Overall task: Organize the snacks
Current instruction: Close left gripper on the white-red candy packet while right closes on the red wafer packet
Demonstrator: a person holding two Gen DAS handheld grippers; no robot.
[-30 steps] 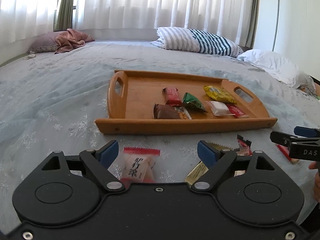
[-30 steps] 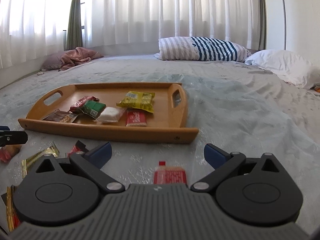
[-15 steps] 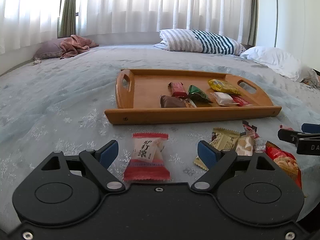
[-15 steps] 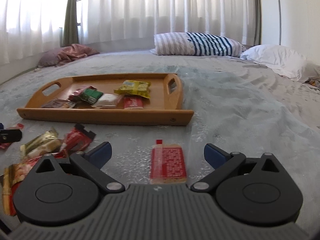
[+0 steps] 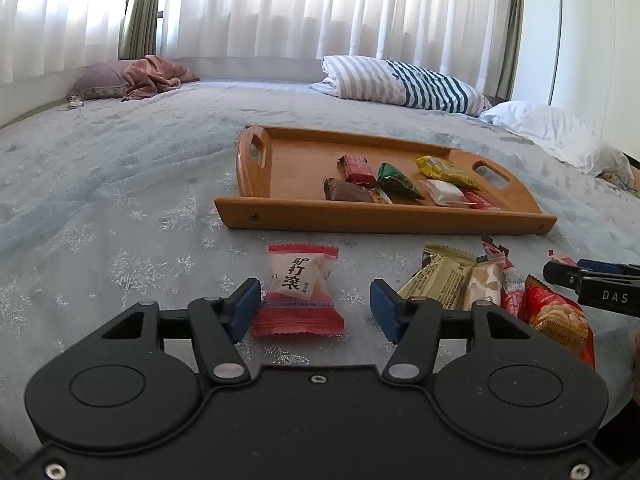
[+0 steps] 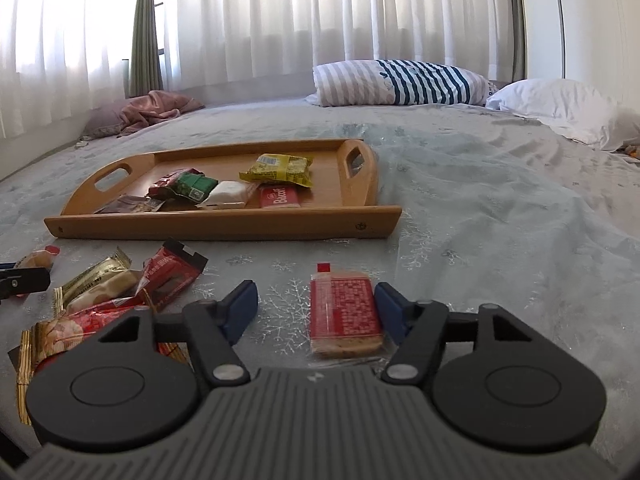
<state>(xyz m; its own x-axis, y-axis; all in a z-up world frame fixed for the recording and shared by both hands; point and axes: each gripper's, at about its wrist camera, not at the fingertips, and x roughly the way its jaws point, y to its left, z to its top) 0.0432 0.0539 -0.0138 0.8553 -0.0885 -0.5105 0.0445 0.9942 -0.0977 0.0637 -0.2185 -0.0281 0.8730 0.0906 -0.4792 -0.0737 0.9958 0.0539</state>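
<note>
White curtains are glowing w/ daylight behind a wide bed point(image 5: 120, 184) covered in a pale blue snowflake-print spread, w/ a striped pillow point(image 5: 400, 82) and a white pillow point(image 6: 560, 108) lying at the far side. On the spread a wooden tray point(image 5: 280, 168) w/ cut-out handles is sitting, carrying approx six snacks: a yellow packet point(image 5: 444, 168), green wrapper point(image 5: 394, 182), white packet point(image 5: 444, 193), brown one point(image 5: 346, 191) & two red ones.

Left gripper point(image 5: 316, 300) is reaching low over the bed, near side of the tray. Its jaws are closing, roughly half open, w/ a red-and-white candy pouch point(image 5: 298, 288) lying flat between them; left blue pad is just at the pouch's edge, right pad is standing clear of it, so no real grip showing.

Right gripper point(image 6: 316, 306) is doing likewise further right. Its jaws are closing too, w/ a red wafer bar in clear wrap point(image 6: 344, 312) between them; right pad is sitting against the bar's side, left pad is well apart from it. Bar is lying on the spread, not lifted.

Between the two grippers a loose heap of snacks point(image 6: 108, 292) is lying on the bed: gold wrappers, red packets, a red biscuit bag, all outside the tray
</note>
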